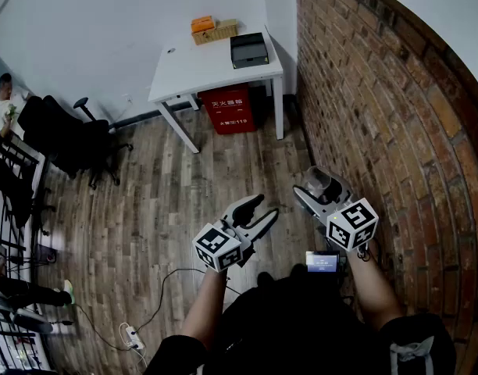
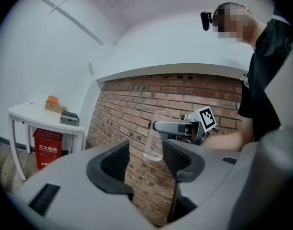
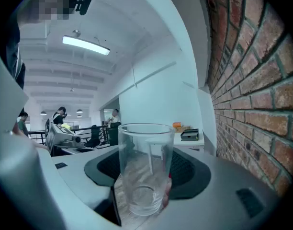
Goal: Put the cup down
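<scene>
Right gripper view: your right hand-held gripper (image 3: 146, 170) pinches the cup (image 3: 144, 159), not yet set down; the desk (image 1: 196, 69) stands well ahead.

Worn: black short-sleeved shirt (image 1: 301, 319). The left gripper (image 1: 264, 208) and right gripper (image 1: 320, 184) are grey, with 1 black-and-white marker cube (image 1: 353, 223) each.
</scene>
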Available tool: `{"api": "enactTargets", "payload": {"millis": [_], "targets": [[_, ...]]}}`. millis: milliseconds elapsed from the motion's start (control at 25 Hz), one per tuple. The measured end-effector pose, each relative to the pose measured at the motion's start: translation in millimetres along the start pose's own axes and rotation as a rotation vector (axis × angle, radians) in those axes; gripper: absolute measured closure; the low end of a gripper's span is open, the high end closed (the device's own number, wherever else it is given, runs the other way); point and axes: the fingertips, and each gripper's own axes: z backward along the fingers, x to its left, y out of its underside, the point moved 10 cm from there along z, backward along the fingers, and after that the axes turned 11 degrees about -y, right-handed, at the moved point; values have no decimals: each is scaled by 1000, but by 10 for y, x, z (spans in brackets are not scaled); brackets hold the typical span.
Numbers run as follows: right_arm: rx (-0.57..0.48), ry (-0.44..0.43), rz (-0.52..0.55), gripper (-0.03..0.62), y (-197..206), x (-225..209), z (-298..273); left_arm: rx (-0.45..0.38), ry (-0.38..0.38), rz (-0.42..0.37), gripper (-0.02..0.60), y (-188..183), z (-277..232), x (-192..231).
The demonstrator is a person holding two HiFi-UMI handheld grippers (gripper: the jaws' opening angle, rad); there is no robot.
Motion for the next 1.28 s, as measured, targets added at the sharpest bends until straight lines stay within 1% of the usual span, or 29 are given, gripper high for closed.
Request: {"api": "enactTargets", "payload": {"millis": [440,760,1000,1280], "targets": [[-4,-2,-35,306,57,-5,16,0,-1,1,365,-19,-33,-39],[-2,8,-33,306,80,-10,53,6,-9,-2,368,12,-27,-35],[-3,4,-54,306,89,-30,63,12,-13,-2,373,23,-27,-41],[-2,13,-61,306,117,-16,-48,15,-19,-3,373,52,48,97]]}}
